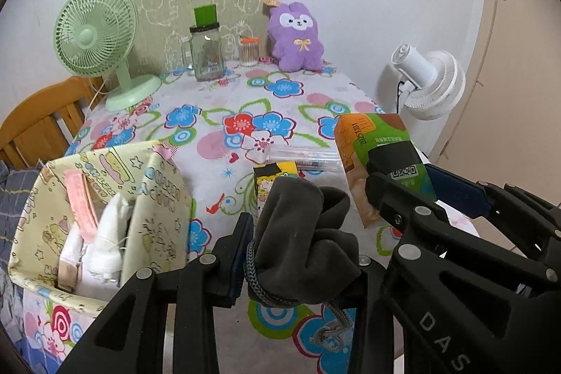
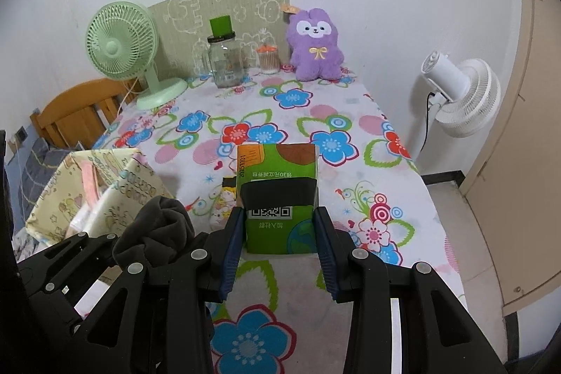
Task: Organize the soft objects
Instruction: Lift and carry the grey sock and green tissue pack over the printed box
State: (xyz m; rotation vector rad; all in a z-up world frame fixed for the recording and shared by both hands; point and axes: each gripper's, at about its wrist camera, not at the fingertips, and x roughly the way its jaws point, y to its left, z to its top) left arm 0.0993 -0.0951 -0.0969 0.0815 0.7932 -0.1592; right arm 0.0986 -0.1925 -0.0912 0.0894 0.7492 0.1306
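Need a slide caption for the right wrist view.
Right gripper clamps a green tissue pack above the floral tablecloth; left gripper holds a dark grey cloth.

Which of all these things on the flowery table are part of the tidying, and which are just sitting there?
Part of the job:
- dark grey cloth pouch, in left gripper
- green tissue pack, in right gripper
- yellow fabric storage box

Just lying about:
- green desk fan
- glass jar
- purple plush bunny
- white fan
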